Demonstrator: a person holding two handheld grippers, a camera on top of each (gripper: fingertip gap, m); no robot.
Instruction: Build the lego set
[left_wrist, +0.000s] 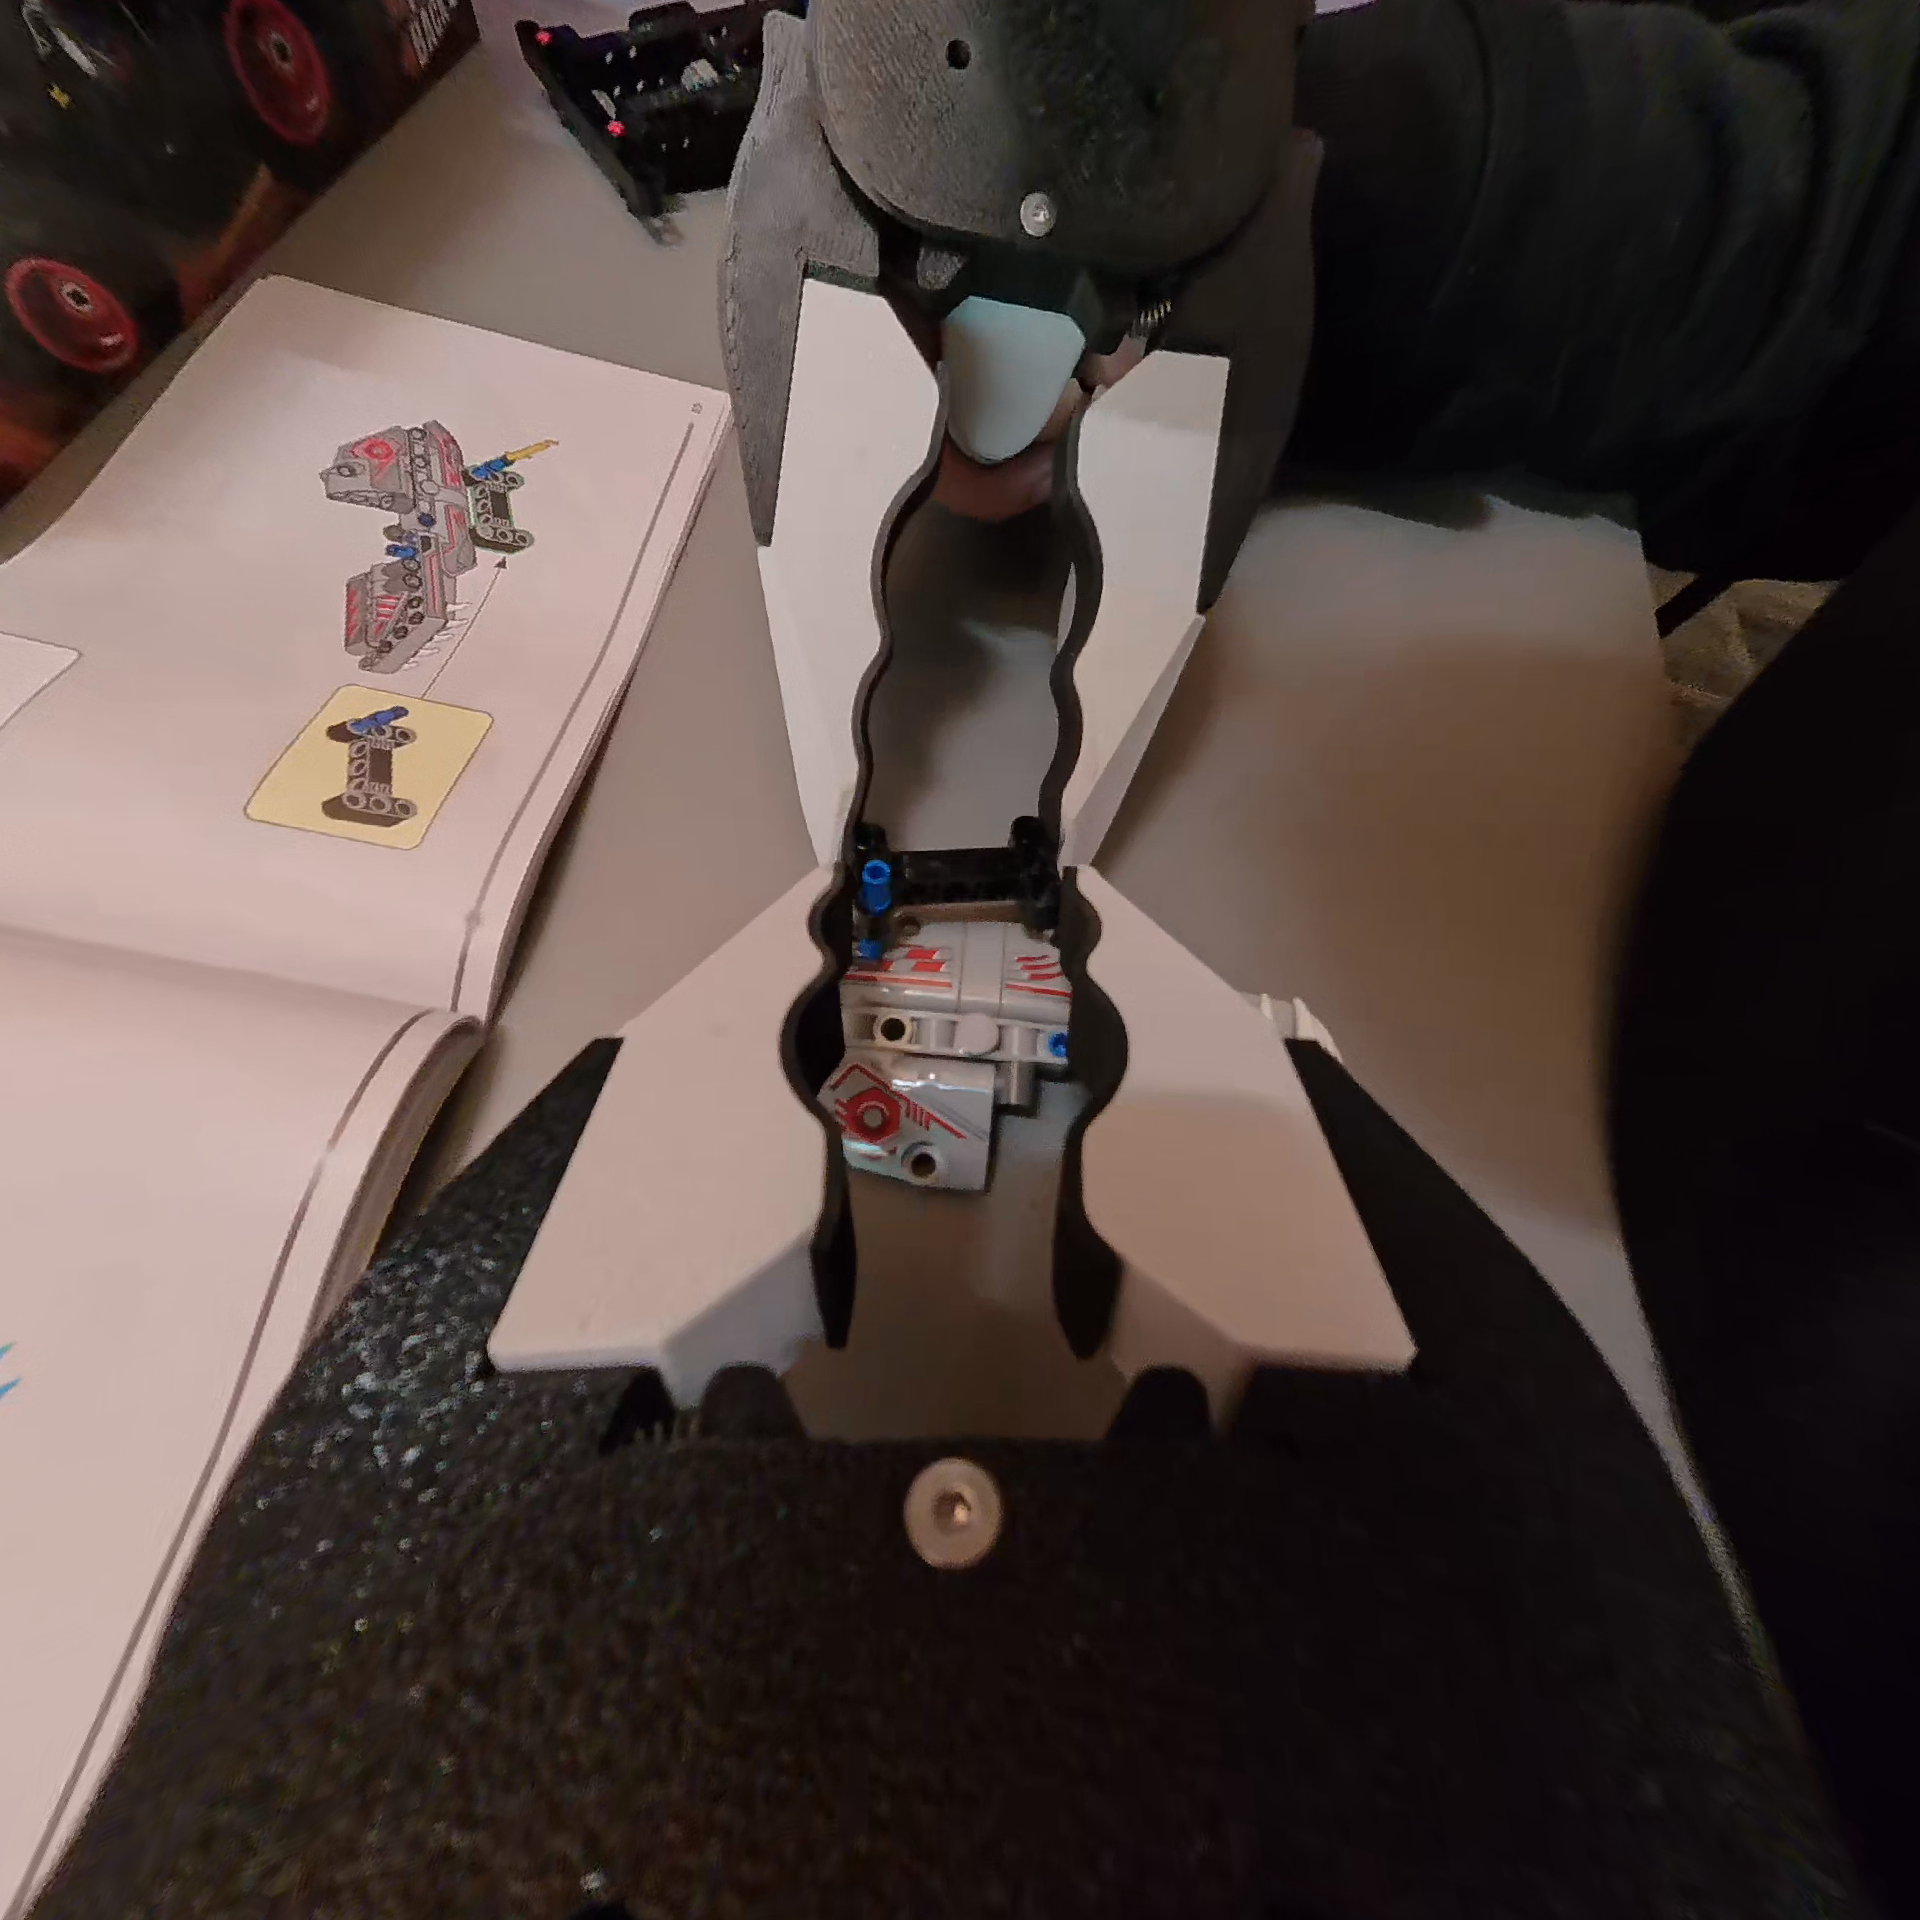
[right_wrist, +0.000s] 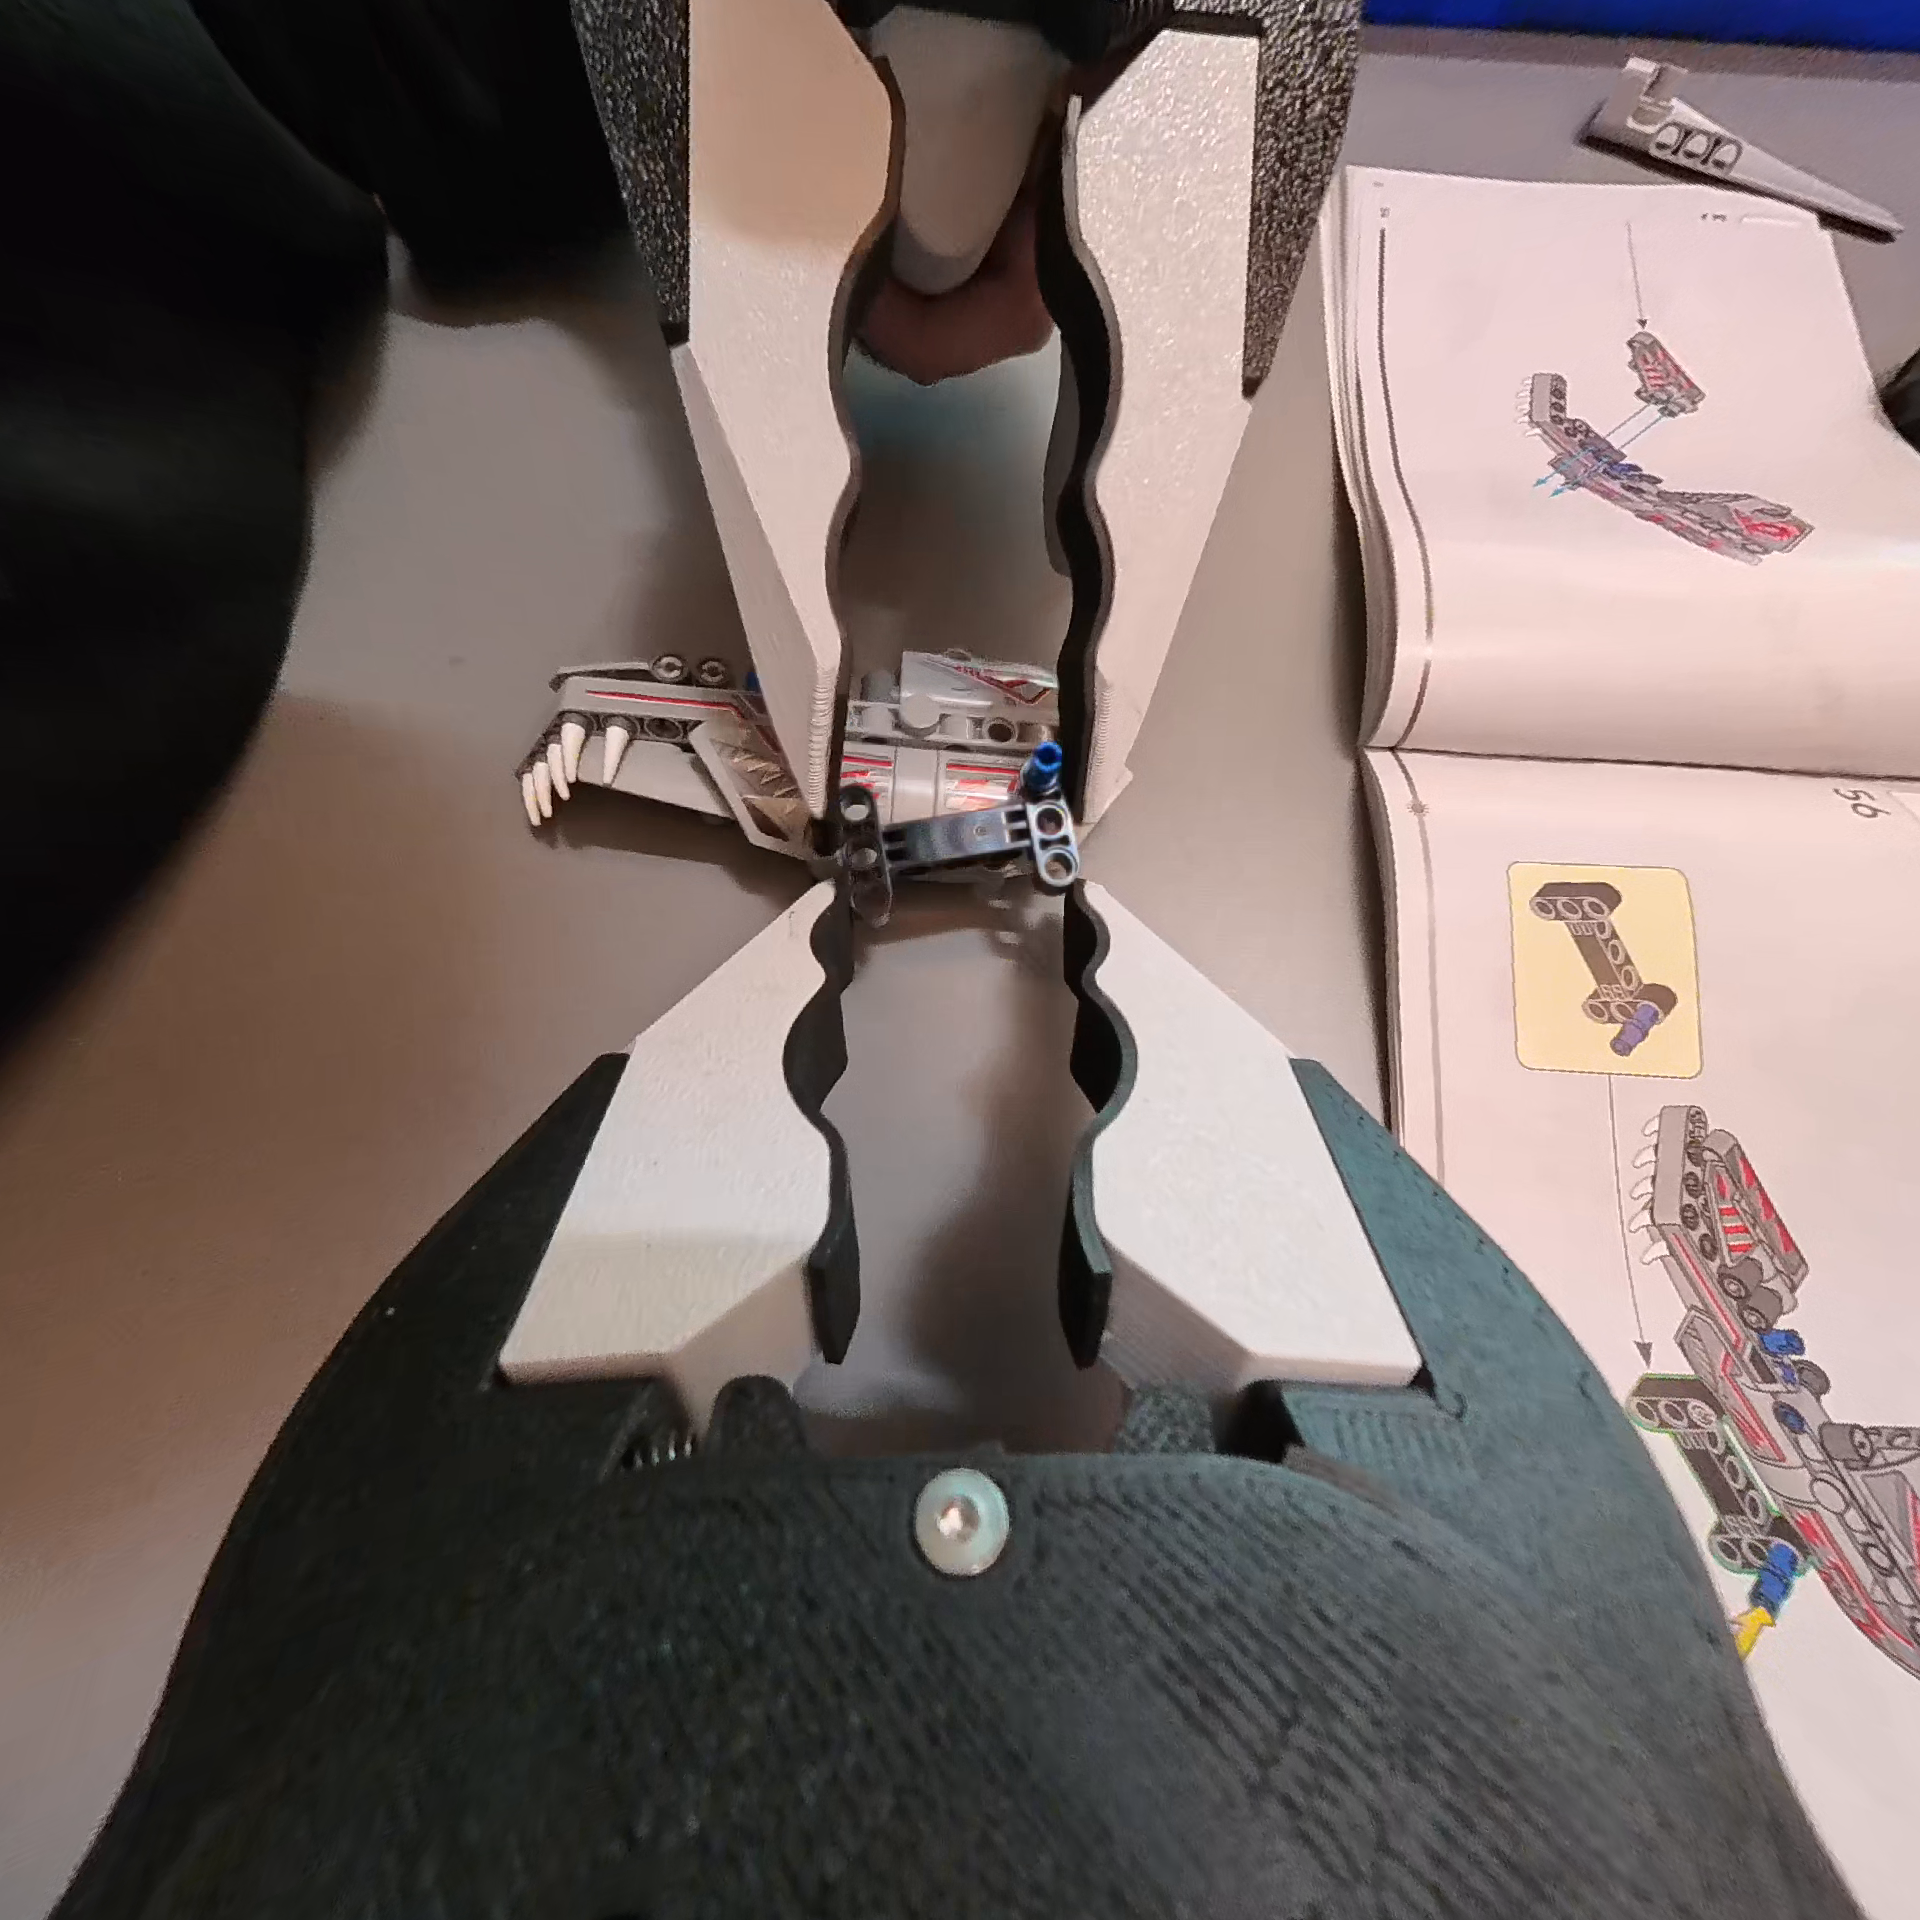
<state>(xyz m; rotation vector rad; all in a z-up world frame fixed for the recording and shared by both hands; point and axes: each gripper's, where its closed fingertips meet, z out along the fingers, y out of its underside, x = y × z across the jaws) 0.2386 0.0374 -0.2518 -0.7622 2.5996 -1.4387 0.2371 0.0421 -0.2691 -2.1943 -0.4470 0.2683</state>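
Observation:
My left gripper (left_wrist: 951, 904) is shut on a grey lego assembly (left_wrist: 935, 1039) with red stickers. My right gripper (left_wrist: 956, 831) comes in from the far side, tip to tip with the left. It is shut on a black H-shaped beam (left_wrist: 966, 868) with a blue pin (left_wrist: 876, 883), which is pressed against the assembly's far end. In the right wrist view my right gripper (right_wrist: 954, 899) holds the beam (right_wrist: 956, 836) by its ends. The left gripper (right_wrist: 956, 805) grips the assembly (right_wrist: 935, 769), whose toothed jaw (right_wrist: 623, 738) sticks out to the left over the table.
An open instruction booklet (left_wrist: 312, 727) lies left of the grippers; it shows on the right in the right wrist view (right_wrist: 1621, 520). A box with red wheels printed on it (left_wrist: 104, 208) and a black lego frame (left_wrist: 644, 94) sit behind. A grey wedge panel (right_wrist: 1714, 156) lies beyond the booklet. A dark sleeve (left_wrist: 1662, 312) fills the right. Only a small space, under 4 cm, lies between the two pairs of fingers.

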